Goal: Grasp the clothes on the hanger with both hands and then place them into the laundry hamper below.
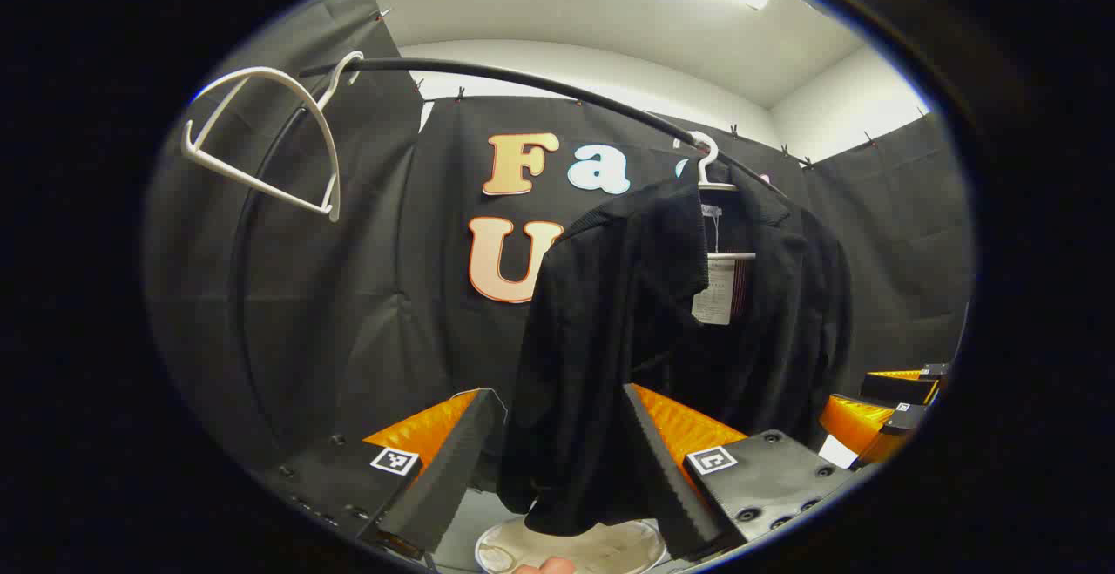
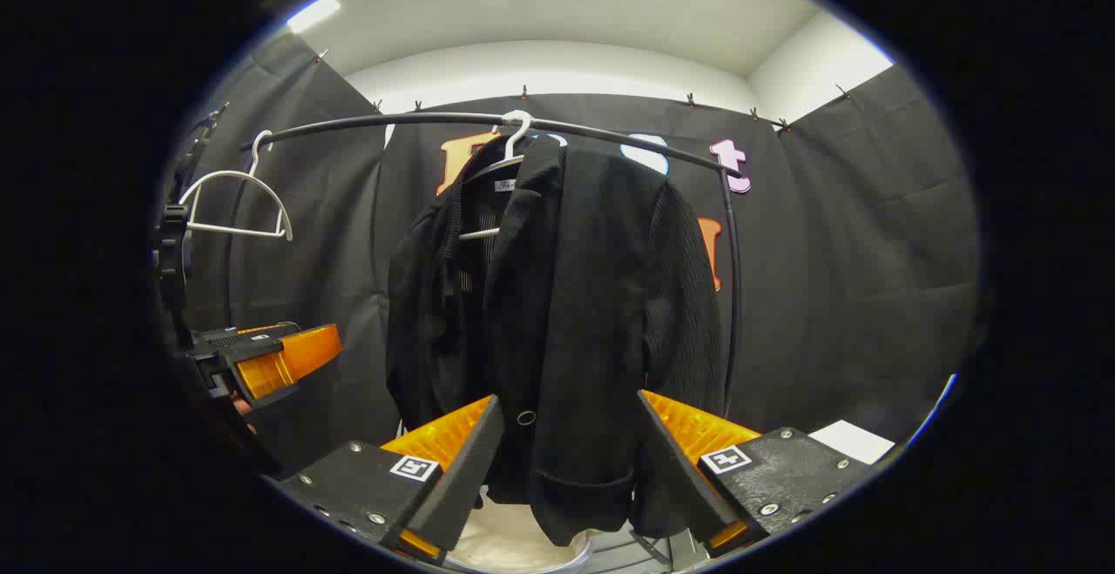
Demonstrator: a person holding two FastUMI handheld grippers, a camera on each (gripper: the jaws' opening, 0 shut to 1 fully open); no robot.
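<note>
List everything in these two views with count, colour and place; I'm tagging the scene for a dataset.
Black knit jacket: one, black, hanging on a white hanger on the rail, its lower part between both grippers' open fingers.
White plastic hanger holding the jacket: one, white, hooked on the rail.
Empty white plastic hanger: one, white, hooked at the rail's left end.
Curved black metal rail: one, black, arching across the booth.
Pale round laundry hamper: one, off-white, below the jacket.
Left gripper: one, open, fingers either side of the jacket.
Right gripper: one, open, likewise.
</note>
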